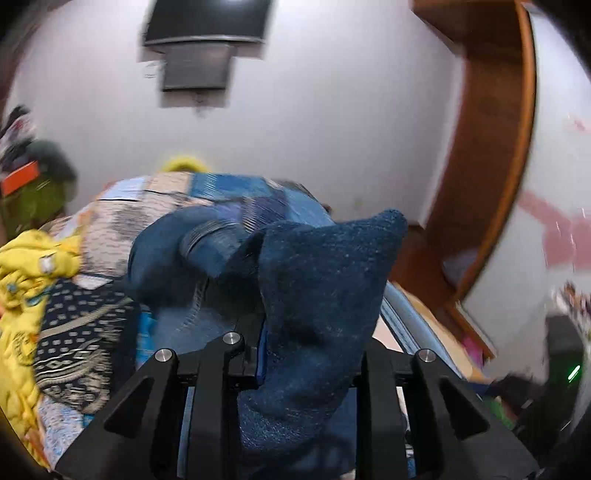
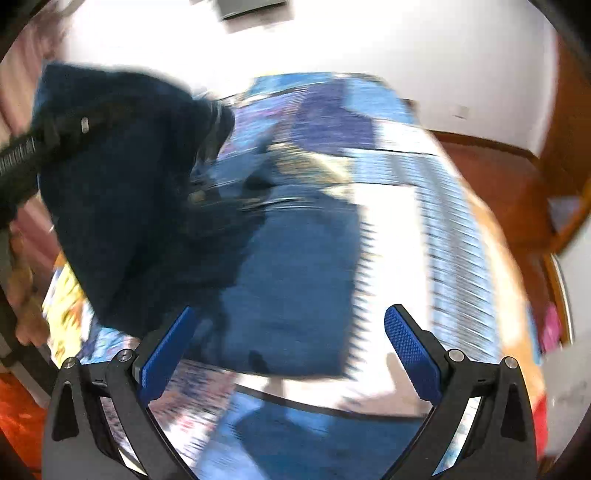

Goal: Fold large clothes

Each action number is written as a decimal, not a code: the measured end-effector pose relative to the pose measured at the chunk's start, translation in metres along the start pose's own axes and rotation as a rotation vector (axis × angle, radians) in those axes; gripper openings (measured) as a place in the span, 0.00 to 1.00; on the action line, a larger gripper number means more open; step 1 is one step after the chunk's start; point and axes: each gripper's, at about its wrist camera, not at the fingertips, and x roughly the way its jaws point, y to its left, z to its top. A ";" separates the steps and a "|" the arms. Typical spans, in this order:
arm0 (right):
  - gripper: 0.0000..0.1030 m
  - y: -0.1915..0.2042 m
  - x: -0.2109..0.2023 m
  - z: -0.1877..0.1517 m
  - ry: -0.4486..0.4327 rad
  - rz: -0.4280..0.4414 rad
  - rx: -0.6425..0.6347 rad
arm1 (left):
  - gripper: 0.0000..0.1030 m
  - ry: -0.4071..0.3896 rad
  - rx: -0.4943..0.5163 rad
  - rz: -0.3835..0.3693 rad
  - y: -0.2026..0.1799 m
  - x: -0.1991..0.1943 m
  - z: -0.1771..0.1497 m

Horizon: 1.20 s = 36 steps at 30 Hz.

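A pair of blue jeans (image 1: 184, 258) lies on the patterned bedspread (image 1: 122, 218). My left gripper (image 1: 295, 332) is shut on a bunched fold of the dark blue denim (image 1: 325, 277), which stands up over its fingers and hides them. In the right wrist view the same jeans (image 2: 295, 266) lie flat below, with a lifted dark part (image 2: 129, 184) at the left held by the left gripper's black arm (image 2: 22, 155). My right gripper (image 2: 288, 343) is open and empty above the jeans, its blue pads (image 2: 410, 343) wide apart.
A heap of yellow cloth (image 1: 26, 280) and a dark patterned garment (image 1: 74, 332) lie on the bed's left side. A white wall with a dark screen (image 1: 203, 22) is behind. A wooden frame (image 1: 491, 147) stands at the right.
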 end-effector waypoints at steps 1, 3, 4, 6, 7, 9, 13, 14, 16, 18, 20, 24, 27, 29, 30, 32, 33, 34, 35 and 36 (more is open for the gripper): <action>0.99 -0.015 -0.006 -0.001 -0.006 -0.014 0.032 | 0.21 0.032 0.038 -0.009 -0.015 0.011 -0.006; 0.99 -0.038 -0.014 -0.005 -0.015 -0.030 0.093 | 0.21 0.092 0.095 -0.019 -0.035 0.029 -0.020; 0.99 -0.049 -0.018 -0.007 -0.018 -0.038 0.123 | 0.21 0.130 0.116 -0.031 -0.044 0.038 -0.030; 0.99 -0.069 -0.026 -0.015 -0.023 -0.054 0.170 | 0.21 0.209 0.136 -0.067 -0.053 0.052 -0.047; 0.99 -0.076 -0.028 -0.019 -0.022 -0.063 0.187 | 0.21 0.247 0.153 -0.081 -0.058 0.056 -0.057; 0.99 -0.089 -0.034 -0.027 -0.018 -0.078 0.211 | 0.21 0.307 0.212 -0.105 -0.070 0.061 -0.073; 0.99 -0.099 -0.037 -0.042 0.004 -0.096 0.228 | 0.25 0.363 0.259 -0.131 -0.079 0.061 -0.091; 0.99 -0.099 -0.039 -0.045 0.006 -0.096 0.228 | 0.29 0.374 0.267 -0.140 -0.081 0.060 -0.092; 0.99 -0.098 -0.042 -0.046 0.008 -0.091 0.222 | 0.40 0.389 0.249 -0.168 -0.084 0.055 -0.089; 0.99 -0.093 -0.048 -0.045 -0.004 -0.085 0.207 | 0.57 0.426 0.207 -0.234 -0.083 0.049 -0.084; 0.99 -0.088 -0.054 -0.041 -0.022 -0.079 0.187 | 0.59 0.439 0.166 -0.273 -0.079 0.037 -0.080; 0.99 -0.075 -0.065 -0.034 -0.063 -0.071 0.148 | 0.59 0.389 0.117 -0.280 -0.062 0.005 -0.069; 0.99 -0.061 -0.069 -0.025 -0.089 -0.055 0.115 | 0.64 0.283 0.148 -0.188 -0.038 -0.024 -0.056; 0.99 -0.051 -0.066 -0.019 -0.098 -0.035 0.096 | 0.74 0.222 0.184 -0.092 -0.021 -0.039 -0.051; 0.99 -0.043 -0.061 -0.015 -0.097 -0.023 0.084 | 0.82 0.202 0.193 -0.048 -0.013 -0.043 -0.050; 0.99 -0.033 -0.052 -0.011 -0.090 -0.009 0.066 | 0.86 0.178 0.194 0.033 0.009 -0.048 -0.051; 0.99 -0.025 -0.043 -0.008 -0.082 0.003 0.051 | 0.86 0.184 0.182 0.061 0.019 -0.045 -0.052; 0.99 -0.020 -0.037 -0.007 -0.073 0.013 0.040 | 0.86 0.200 0.170 0.079 0.026 -0.043 -0.054; 0.99 -0.015 -0.029 -0.005 -0.061 0.023 0.029 | 0.86 0.224 0.151 0.097 0.036 -0.039 -0.058; 0.99 -0.009 -0.020 -0.005 -0.042 0.031 0.019 | 0.86 0.250 0.133 0.104 0.044 -0.034 -0.062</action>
